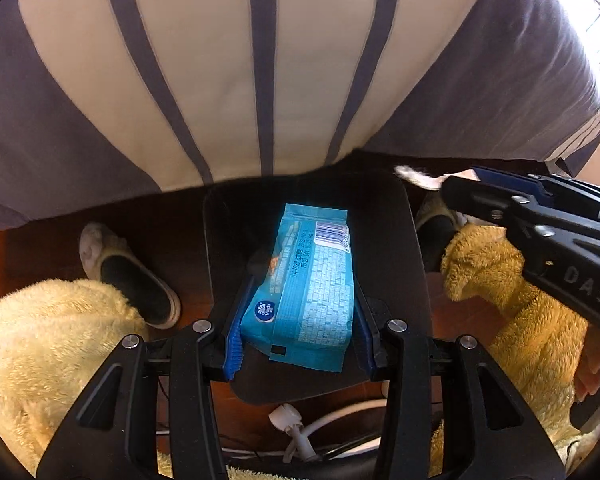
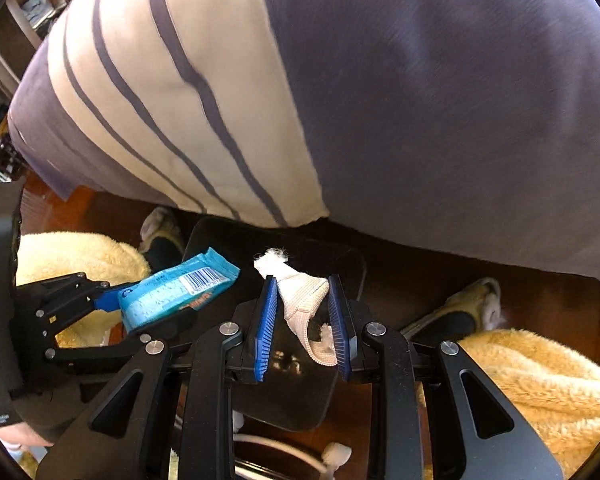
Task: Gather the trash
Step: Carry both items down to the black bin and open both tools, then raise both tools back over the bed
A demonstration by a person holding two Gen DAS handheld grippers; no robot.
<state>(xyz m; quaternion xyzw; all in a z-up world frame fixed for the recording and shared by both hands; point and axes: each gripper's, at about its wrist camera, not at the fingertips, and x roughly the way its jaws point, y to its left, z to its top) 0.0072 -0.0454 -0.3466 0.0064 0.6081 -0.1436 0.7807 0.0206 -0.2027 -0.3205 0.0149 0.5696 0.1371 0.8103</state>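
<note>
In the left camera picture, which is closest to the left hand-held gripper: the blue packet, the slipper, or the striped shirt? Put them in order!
1. Blue packet: right between the left hand-held gripper's fingers, above the black bin.
2. Slipper: on the floor, off to the left.
3. Striped shirt: farthest, filling the top of the picture.
</note>
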